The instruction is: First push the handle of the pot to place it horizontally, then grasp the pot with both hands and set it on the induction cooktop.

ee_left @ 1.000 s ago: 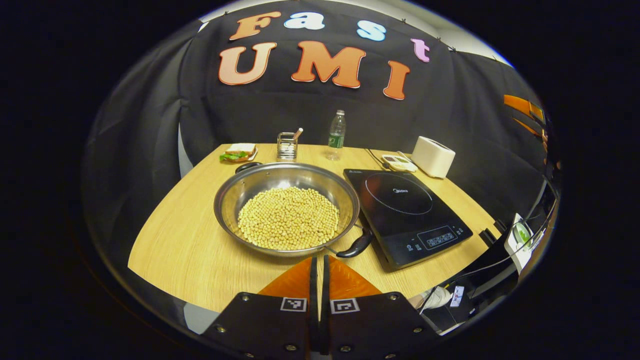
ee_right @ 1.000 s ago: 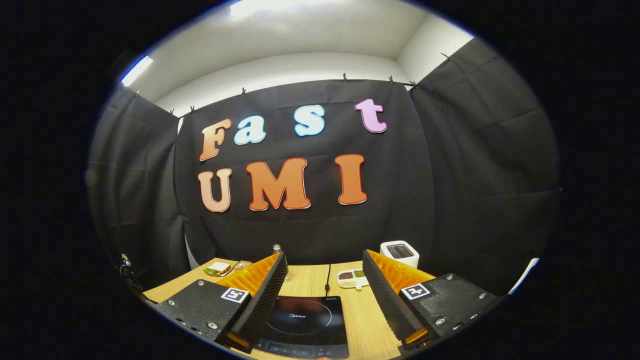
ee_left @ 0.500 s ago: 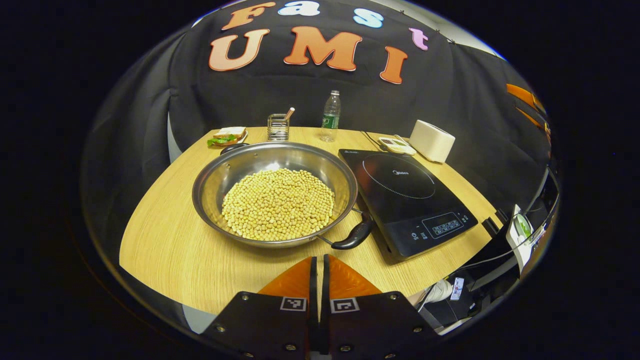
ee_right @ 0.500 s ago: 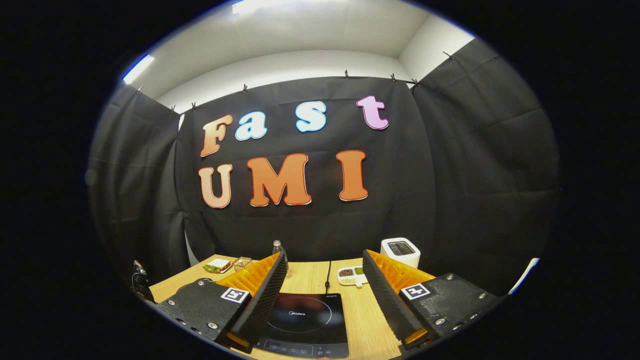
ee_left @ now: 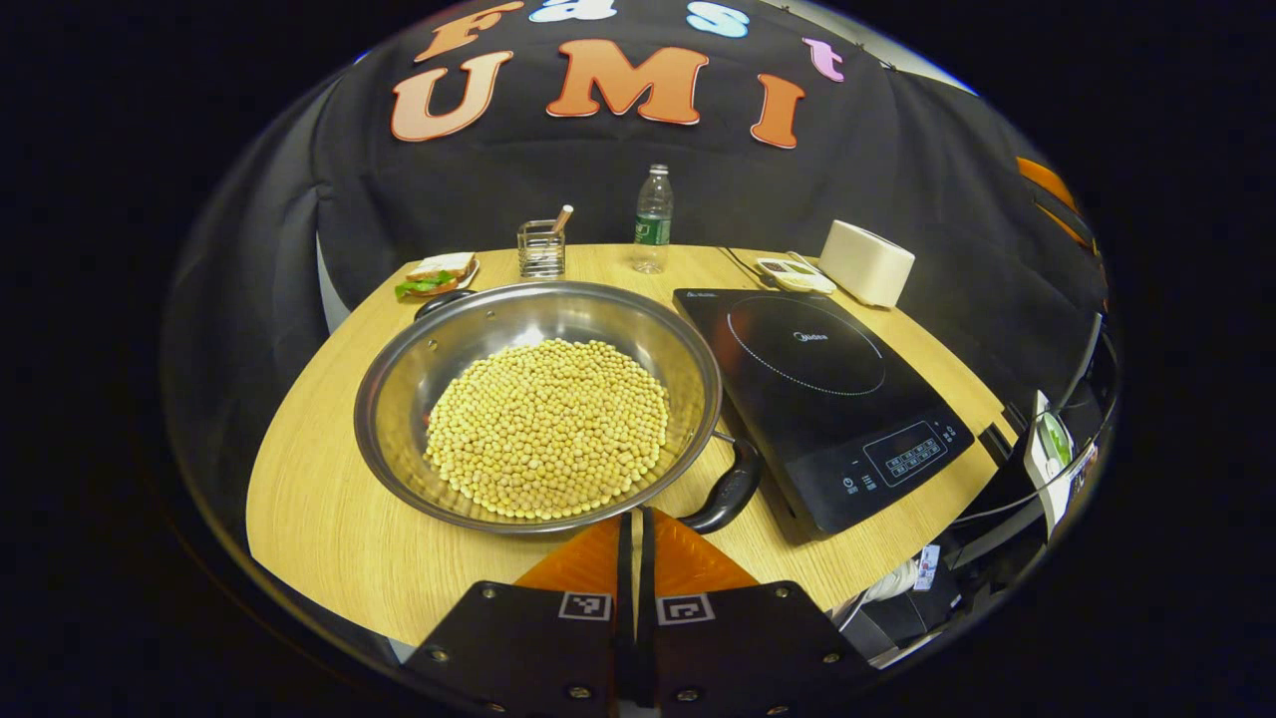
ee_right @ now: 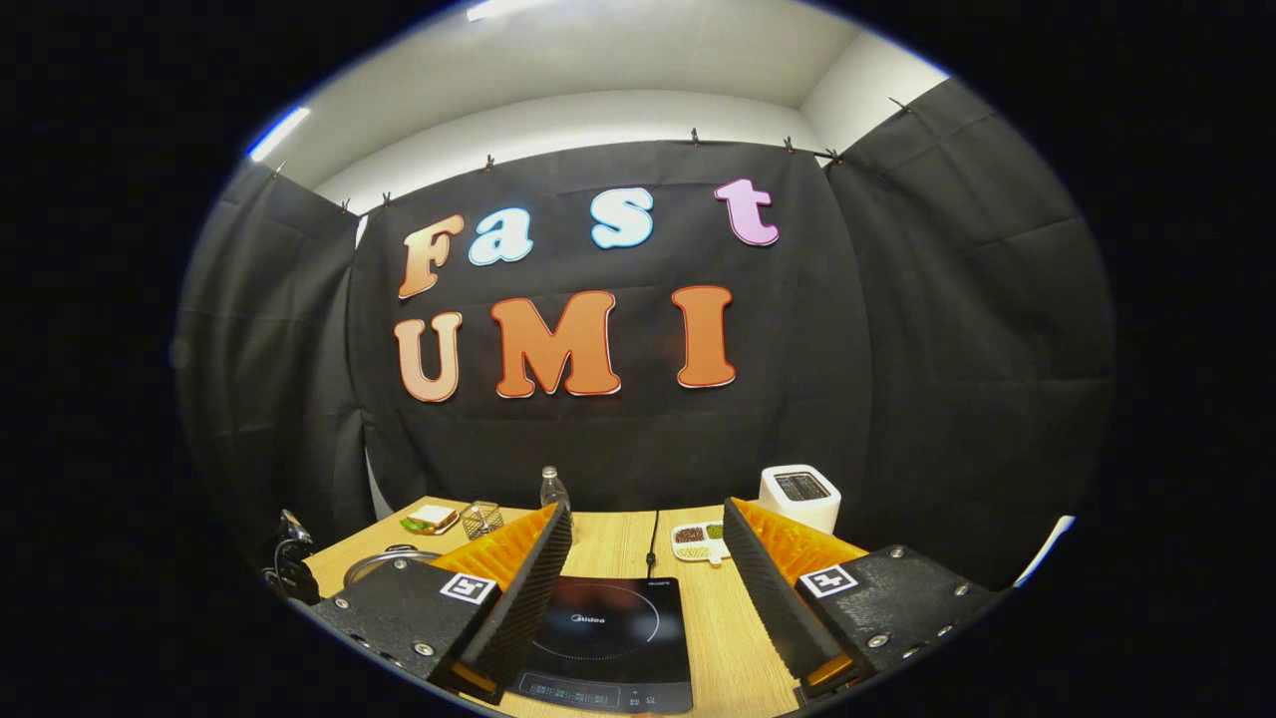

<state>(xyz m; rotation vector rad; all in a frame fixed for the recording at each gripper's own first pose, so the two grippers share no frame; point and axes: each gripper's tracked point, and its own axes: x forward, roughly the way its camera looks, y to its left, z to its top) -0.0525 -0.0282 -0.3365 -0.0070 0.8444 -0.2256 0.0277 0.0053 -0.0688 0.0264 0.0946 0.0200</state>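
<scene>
A wide steel pot (ee_left: 608,317) holding yellow beans (ee_left: 548,429) sits on the wooden table, left of the black induction cooktop (ee_left: 827,389). One black pot handle (ee_left: 730,491) points toward the near right, close to the cooktop's edge; the other handle (ee_left: 442,299) is at the far left. My left gripper (ee_left: 635,527) is shut and empty, its tips just in front of the pot's near rim, left of the near handle. My right gripper (ee_right: 648,546) is held open above the cooktop (ee_right: 603,638), nothing between its fingers. The pot's rim (ee_right: 384,562) peeks in at the lower left.
Along the table's back edge stand a sandwich on a plate (ee_left: 434,279), a wire holder (ee_left: 541,249), a water bottle (ee_left: 652,217), a small divided dish (ee_left: 793,275) and a white toaster (ee_left: 865,261). A cable (ee_right: 654,543) runs behind the cooktop.
My left gripper has moved forward toward the pot, which now looms larger and reaches the fingertips. The right gripper view has tipped slightly down, bringing the pot's rim into sight.
</scene>
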